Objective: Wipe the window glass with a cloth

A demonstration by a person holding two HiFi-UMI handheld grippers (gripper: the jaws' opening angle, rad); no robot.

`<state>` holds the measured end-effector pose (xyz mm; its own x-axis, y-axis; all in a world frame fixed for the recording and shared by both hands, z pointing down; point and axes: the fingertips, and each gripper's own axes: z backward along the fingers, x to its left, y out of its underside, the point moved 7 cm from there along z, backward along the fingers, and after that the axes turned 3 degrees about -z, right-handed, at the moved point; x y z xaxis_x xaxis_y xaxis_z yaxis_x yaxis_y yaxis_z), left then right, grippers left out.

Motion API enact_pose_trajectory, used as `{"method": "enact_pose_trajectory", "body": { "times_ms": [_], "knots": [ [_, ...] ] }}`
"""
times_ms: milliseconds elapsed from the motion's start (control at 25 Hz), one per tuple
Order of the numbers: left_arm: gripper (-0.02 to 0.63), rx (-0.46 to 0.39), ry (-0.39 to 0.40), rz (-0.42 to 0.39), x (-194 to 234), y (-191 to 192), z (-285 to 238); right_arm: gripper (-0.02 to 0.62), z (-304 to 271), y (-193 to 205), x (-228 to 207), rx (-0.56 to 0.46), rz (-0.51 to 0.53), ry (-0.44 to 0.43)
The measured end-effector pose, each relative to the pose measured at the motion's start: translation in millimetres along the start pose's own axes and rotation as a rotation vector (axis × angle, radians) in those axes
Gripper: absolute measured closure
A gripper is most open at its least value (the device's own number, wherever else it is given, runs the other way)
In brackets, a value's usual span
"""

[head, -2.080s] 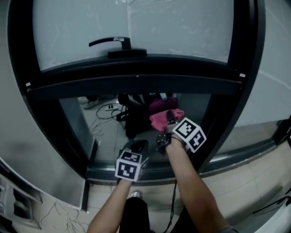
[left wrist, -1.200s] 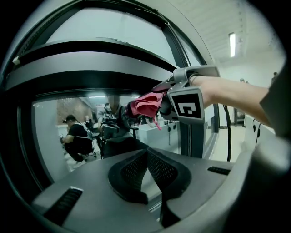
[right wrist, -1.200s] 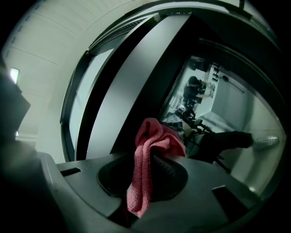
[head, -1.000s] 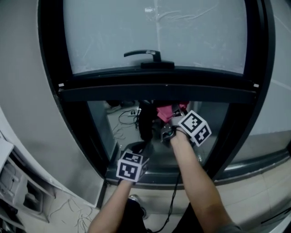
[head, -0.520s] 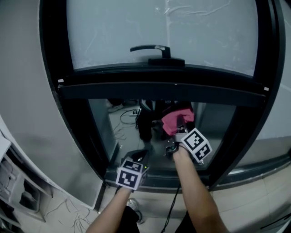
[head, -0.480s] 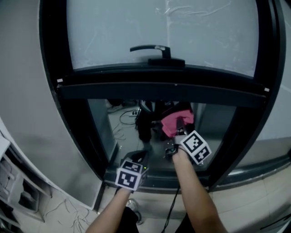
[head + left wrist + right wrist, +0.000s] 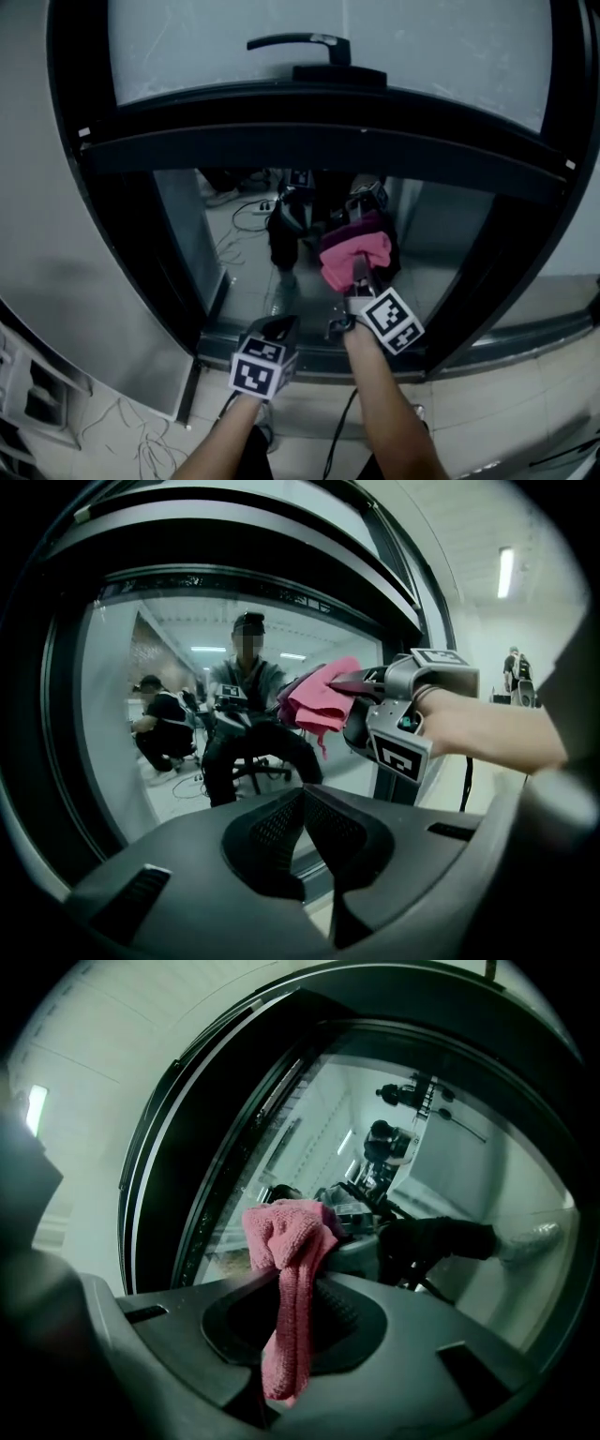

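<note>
A pink cloth (image 7: 354, 255) is pressed against the lower window glass (image 7: 225, 253), and my right gripper (image 7: 360, 277) is shut on the cloth. In the right gripper view the cloth (image 7: 286, 1269) bunches at the jaw tips and hangs down between them. The left gripper view shows the cloth (image 7: 317, 696) against the pane ahead of the right gripper (image 7: 361, 683). My left gripper (image 7: 284, 327) sits lower left of the right one, near the bottom of the frame, with its jaws shut and nothing in them (image 7: 302, 794).
A black window frame (image 7: 328, 150) with a thick crossbar surrounds the pane. A black handle (image 7: 300, 45) sits on the upper sash. Grey wall (image 7: 37, 234) lies to the left, tiled floor (image 7: 525, 375) below right. The glass reflects a seated person (image 7: 246, 726) and cables.
The view has tilted down, so the handle and crossbar sit higher in the picture. My right gripper and the cloth have slid lower and slightly left on the pane. The left gripper stays low.
</note>
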<state>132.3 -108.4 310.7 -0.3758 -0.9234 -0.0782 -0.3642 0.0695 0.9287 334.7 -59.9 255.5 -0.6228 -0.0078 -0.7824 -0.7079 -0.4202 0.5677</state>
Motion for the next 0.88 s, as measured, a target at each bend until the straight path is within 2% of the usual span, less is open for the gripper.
{"method": "enact_pose_trajectory", "body": {
  "times_ms": [160,400,520,680,880],
  "knots": [
    [0.606,0.023,0.015,0.016,-5,24,-11,0.549,10,8,-20,-0.017,0.004,-0.010],
    [0.606,0.055,0.028,0.047,-10,62,-16,0.549,24,33,-51,0.009,0.023,0.014],
    [0.606,0.069,0.030,0.060,-10,78,-21,0.549,31,50,-72,0.032,0.032,0.049],
    [0.606,0.090,0.044,0.096,-17,101,-30,0.549,48,77,-104,0.068,-0.026,0.095],
    [0.606,0.114,0.058,0.106,-20,124,-46,0.550,59,101,-140,0.101,-0.033,0.150]
  ]
}}
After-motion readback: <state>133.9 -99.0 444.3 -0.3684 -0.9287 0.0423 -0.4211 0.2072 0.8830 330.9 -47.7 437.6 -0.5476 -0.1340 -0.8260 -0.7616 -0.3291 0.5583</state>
